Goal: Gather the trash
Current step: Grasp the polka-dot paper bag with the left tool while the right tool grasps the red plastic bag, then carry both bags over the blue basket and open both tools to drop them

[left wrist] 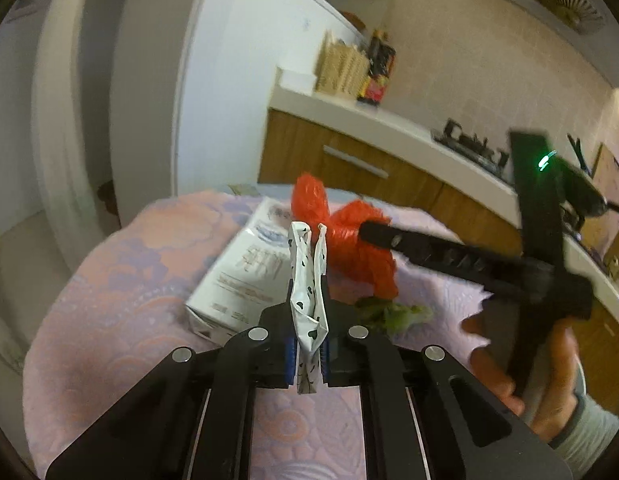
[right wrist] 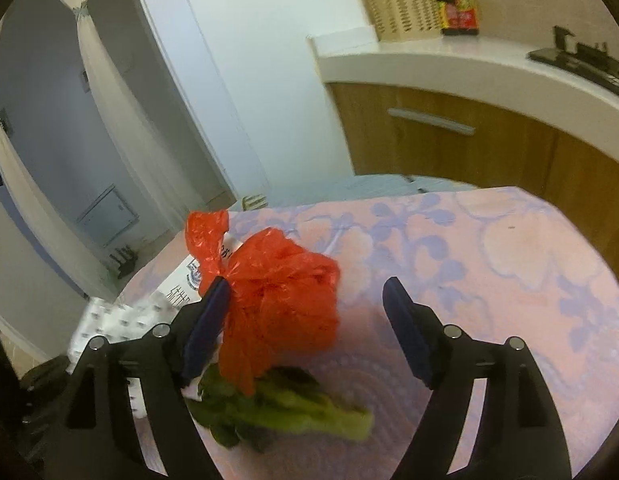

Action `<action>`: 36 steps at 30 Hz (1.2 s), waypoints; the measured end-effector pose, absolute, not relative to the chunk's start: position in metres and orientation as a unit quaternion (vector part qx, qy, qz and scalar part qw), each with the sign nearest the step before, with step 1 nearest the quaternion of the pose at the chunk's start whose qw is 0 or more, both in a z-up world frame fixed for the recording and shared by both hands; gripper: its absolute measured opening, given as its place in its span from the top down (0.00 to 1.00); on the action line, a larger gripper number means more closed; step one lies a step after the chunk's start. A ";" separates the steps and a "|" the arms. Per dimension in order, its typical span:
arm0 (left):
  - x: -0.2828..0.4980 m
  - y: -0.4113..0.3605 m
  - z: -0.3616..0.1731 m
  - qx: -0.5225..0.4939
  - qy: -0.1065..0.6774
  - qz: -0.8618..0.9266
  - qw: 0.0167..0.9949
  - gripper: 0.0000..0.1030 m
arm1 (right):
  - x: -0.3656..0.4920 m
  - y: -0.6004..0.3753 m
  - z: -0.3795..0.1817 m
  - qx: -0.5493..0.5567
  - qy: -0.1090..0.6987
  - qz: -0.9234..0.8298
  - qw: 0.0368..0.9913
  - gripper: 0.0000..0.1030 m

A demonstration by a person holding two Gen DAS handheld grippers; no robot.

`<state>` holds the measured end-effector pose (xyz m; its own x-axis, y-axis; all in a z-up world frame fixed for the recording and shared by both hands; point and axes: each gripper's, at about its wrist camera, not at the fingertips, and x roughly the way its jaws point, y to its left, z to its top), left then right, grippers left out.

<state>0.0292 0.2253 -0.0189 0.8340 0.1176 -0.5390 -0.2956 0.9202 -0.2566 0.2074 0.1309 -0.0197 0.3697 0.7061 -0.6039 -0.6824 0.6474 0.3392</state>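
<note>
- The plastic bag [right wrist: 277,292] stands between the fingers of the right hand-held gripper [right wrist: 309,320], touching the left finger, well apart from the right one.
- The leafy vegetable scrap [right wrist: 285,412] lies on the surface [right wrist: 489,264], under and nearer than the bag.
- The carton [left wrist: 237,272] lies left of the left hand-held gripper [left wrist: 309,312], which clamps a patterned wrapper [left wrist: 307,280].
- The counter [right wrist: 449,68] runs behind the surface.

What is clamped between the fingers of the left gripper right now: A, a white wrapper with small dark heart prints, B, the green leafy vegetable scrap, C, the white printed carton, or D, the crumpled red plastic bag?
A: the left gripper is shut on the white wrapper with small dark heart prints, which stands up between its fingers; the crumpled red plastic bag lies beyond it on the table.
</note>
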 end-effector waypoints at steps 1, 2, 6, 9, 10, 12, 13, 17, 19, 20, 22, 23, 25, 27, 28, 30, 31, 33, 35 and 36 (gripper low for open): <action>0.028 0.228 -0.017 -0.170 0.261 0.116 0.943 0.94 | 0.208 0.134 -0.020 0.014 0.373 0.423 0.825 0.21; 0.026 0.231 -0.016 -0.174 0.259 0.120 0.943 0.94 | 0.209 0.138 -0.021 0.010 0.374 0.426 0.824 0.21; 0.024 0.241 -0.016 -0.188 0.256 0.124 0.940 0.94 | 0.207 0.154 -0.027 -0.014 0.391 0.440 0.808 0.21; 0.025 0.241 -0.016 -0.191 0.257 0.124 0.939 0.94 | 0.202 0.157 -0.027 -0.021 0.391 0.456 0.799 0.22; 0.026 0.241 -0.016 -0.190 0.258 0.124 0.939 0.94 | 0.201 0.157 -0.026 -0.023 0.386 0.458 0.800 0.28; 0.027 0.241 -0.017 -0.189 0.260 0.125 0.939 0.94 | 0.199 0.159 -0.027 -0.026 0.387 0.464 0.796 0.41; 0.027 0.242 -0.018 -0.190 0.260 0.125 0.938 0.94 | 0.198 0.158 -0.026 -0.026 0.384 0.467 0.796 0.47; 0.026 0.245 -0.018 -0.196 0.259 0.122 0.938 0.94 | 0.193 0.151 -0.024 -0.020 0.373 0.470 0.800 0.62; 0.024 0.244 -0.017 -0.194 0.255 0.121 0.939 0.94 | 0.192 0.145 -0.023 -0.012 0.373 0.464 0.803 0.79; 0.023 0.245 -0.016 -0.193 0.253 0.121 0.940 0.94 | 0.197 0.145 -0.024 -0.011 0.372 0.460 0.806 0.79; 0.022 0.244 -0.016 -0.193 0.251 0.117 0.941 0.94 | 0.195 0.140 -0.023 -0.011 0.368 0.456 0.810 0.80; 0.023 0.243 -0.015 -0.192 0.251 0.116 0.942 0.94 | 0.192 0.137 -0.022 -0.012 0.365 0.454 0.813 0.80; 0.023 0.241 -0.015 -0.189 0.250 0.115 0.943 0.94 | 0.185 0.124 -0.016 -0.009 0.352 0.448 0.822 0.80; 0.023 0.238 -0.014 -0.188 0.246 0.107 0.945 0.94 | 0.177 0.107 -0.006 -0.003 0.338 0.445 0.829 0.81; 0.023 0.237 -0.013 -0.188 0.245 0.100 0.946 0.94 | 0.172 0.096 -0.001 0.001 0.330 0.442 0.834 0.81; 0.022 0.232 -0.010 -0.196 0.240 0.076 0.948 0.94 | 0.164 0.077 0.009 0.006 0.319 0.438 0.840 0.81; 0.022 0.229 -0.008 -0.199 0.238 0.064 0.948 0.94 | 0.160 0.063 0.014 0.009 0.313 0.434 0.845 0.81; 0.021 0.218 -0.002 -0.200 0.234 0.040 0.951 0.94 | 0.149 0.035 0.021 0.012 0.301 0.425 0.854 0.81; 0.019 0.204 0.004 -0.199 0.231 0.013 0.952 0.94 | 0.141 0.006 0.026 0.013 0.288 0.408 0.866 0.81; 0.019 0.194 0.009 -0.198 0.231 -0.002 0.953 0.94 | 0.138 -0.011 0.027 0.015 0.284 0.396 0.873 0.81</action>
